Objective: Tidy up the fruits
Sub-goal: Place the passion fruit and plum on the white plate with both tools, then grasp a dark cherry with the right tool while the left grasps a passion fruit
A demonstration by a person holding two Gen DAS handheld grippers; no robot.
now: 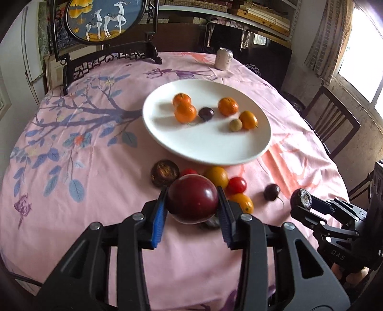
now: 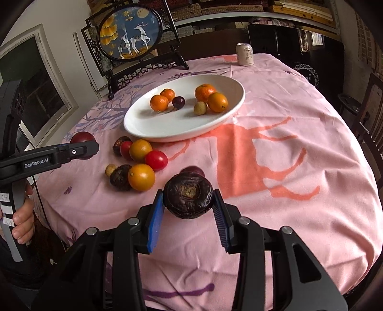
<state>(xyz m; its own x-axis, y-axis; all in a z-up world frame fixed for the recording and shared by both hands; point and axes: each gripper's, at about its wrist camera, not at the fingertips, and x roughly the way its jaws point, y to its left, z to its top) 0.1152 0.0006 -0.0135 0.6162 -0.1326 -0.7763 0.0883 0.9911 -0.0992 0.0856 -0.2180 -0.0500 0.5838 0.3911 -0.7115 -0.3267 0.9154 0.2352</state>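
Your left hand-held gripper [image 1: 192,203] is clamped on a dark red plum [image 1: 192,198]; your right hand-held gripper [image 2: 189,203] is clamped on a wrinkled mangosteen [image 2: 188,195]. Ahead of both, the white plate [image 2: 143,124] sits on the counter [image 2: 287,167].

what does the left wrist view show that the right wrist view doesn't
Only the left wrist view shows the bright window and the smooth dark red fruit close up, clamped in the left gripper.

Only the right wrist view shows the person's hand on the left gripper's handle, and the wrinkled dark fruit from the front, held by the right gripper.

Both show the white plate, the can and the deer screen.
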